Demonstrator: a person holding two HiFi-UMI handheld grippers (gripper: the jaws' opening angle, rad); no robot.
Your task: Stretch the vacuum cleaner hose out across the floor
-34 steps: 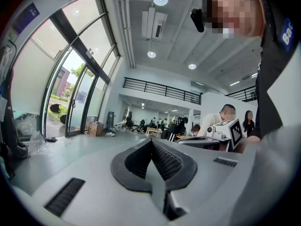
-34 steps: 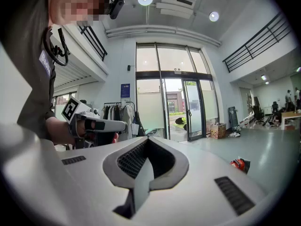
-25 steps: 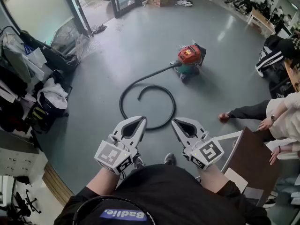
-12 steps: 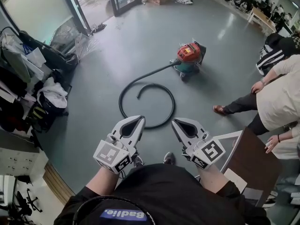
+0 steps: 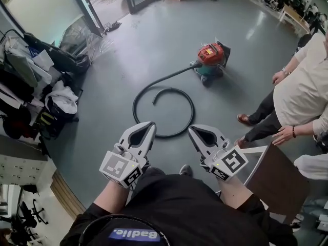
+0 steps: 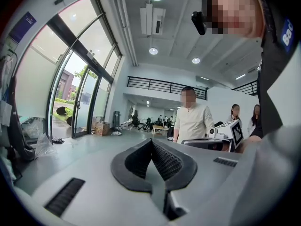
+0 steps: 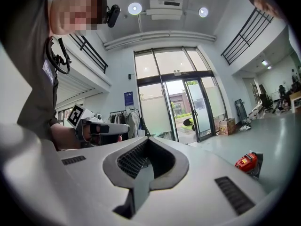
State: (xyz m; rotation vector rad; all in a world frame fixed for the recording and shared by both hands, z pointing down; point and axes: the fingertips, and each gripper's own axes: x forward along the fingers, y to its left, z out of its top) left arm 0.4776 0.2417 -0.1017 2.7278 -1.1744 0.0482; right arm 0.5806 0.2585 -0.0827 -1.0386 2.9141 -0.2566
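Holding both tongs out before me, I have the left gripper (image 5: 150, 124) and the right gripper (image 5: 190, 130) each pressed together on nothing. The black hose (image 5: 193, 111) lies coiled in a loop on the grey floor (image 5: 154, 40) just beyond their tips, running on to the red vacuum cleaner (image 5: 211, 54).

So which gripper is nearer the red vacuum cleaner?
Right. The right gripper is held short of the red vacuum cleaner, across the coiled hose from it; the left gripper is further off to the left.
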